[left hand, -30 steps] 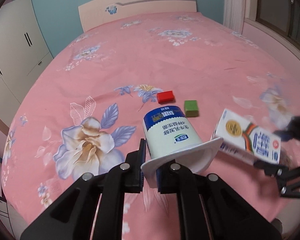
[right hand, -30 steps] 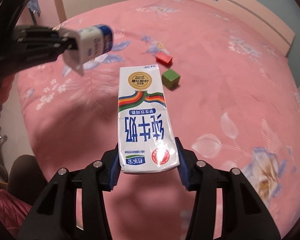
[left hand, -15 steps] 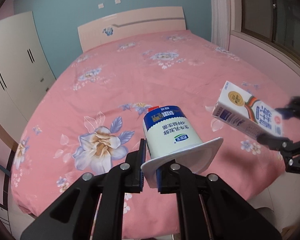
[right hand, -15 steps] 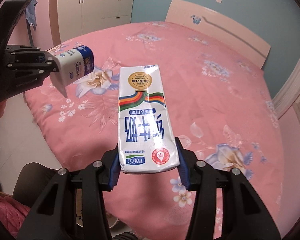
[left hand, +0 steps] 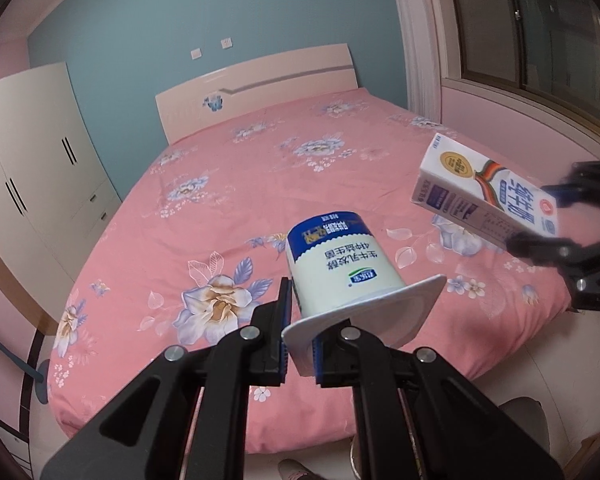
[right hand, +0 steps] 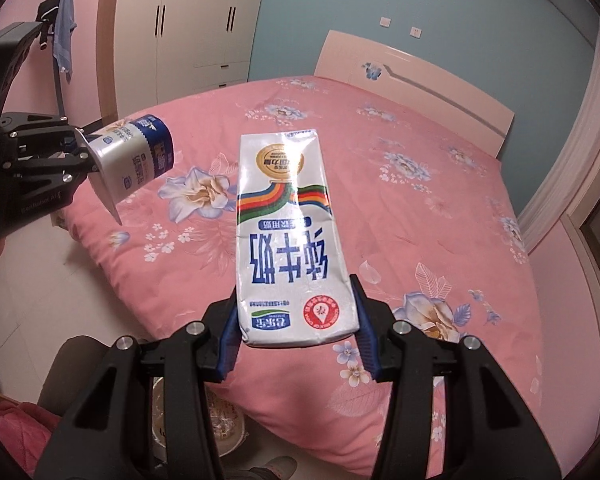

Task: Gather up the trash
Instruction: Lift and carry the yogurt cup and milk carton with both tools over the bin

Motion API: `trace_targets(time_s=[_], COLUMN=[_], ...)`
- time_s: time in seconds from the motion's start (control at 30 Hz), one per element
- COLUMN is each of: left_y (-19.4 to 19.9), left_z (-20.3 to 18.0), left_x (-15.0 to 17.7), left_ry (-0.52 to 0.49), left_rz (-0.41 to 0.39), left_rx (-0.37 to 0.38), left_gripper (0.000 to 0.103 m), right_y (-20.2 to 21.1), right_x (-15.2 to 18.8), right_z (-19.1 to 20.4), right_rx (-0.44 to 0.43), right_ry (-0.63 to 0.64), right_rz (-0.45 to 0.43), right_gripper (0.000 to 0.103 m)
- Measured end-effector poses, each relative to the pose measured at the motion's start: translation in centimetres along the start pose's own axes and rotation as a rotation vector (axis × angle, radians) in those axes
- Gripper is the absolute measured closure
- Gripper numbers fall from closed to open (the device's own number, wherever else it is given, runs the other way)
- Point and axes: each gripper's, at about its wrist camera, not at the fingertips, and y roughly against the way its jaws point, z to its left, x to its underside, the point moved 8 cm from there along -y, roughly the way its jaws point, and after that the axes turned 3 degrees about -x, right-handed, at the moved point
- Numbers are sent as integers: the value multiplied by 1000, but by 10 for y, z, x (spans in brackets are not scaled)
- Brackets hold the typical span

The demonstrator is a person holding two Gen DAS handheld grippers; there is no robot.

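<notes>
Bedroom — bed, wardrobe.

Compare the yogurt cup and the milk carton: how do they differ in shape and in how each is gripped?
The yogurt cup is round and tapered, with a blue band; the milk carton is a flat-sided box with a rainbow stripe. The left gripper pinches only the cup's thin rim flange, while the right gripper clamps the carton's body across its width. Both are white, printed with blue text, and held above the pink bed.
</notes>
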Motion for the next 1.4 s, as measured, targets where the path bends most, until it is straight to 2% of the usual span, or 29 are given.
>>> trace_targets(time_s=[0.3,0.5,0.9,1.4], left_y=[31,33,13,-29], left_z=[-7,-15,-27,-58], left_x=[14,31,71,136], left_ry=[-27,-42,-49,-66], left_rz=[-19,-3,72,205], left_rx=[-17,-15,5,58], left_gripper=[92,92,92,92], right_y=[29,32,13,-28], right_x=[13,25,57,118], right_z=[20,29,43,65], right_rx=[-13,-34,-66,-127], right_ry=[6,-7,-18,-44], right_rz=[-12,-3,58,179], right_gripper=[54,54,54,54])
